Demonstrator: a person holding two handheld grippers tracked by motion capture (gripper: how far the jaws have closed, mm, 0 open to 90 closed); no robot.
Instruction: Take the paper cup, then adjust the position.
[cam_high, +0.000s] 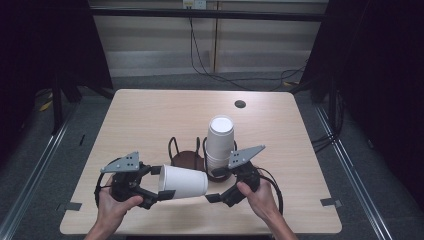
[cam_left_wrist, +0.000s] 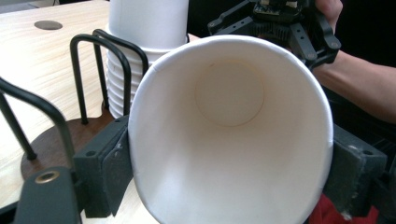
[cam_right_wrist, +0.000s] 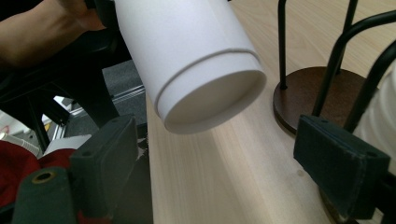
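One white cup (cam_high: 182, 181) lies sideways in our left gripper (cam_high: 159, 192), squeezed at its rim just above the table (cam_high: 150, 115), while our right gripper (cam_high: 214, 198) waits with jaws apart by its bottom, so it likely must join the cup stack (cam_high: 220, 142).

Light wooden surface (cam_high: 150, 115), small dark round hole (cam_high: 240, 104) near its far right corner, grey tape marks (cam_high: 331, 202) by the near corners, black cables (cam_high: 215, 70) trailing across the grey floor (cam_high: 360, 165) beyond the far edge, pale wall panels (cam_high: 160, 35) behind
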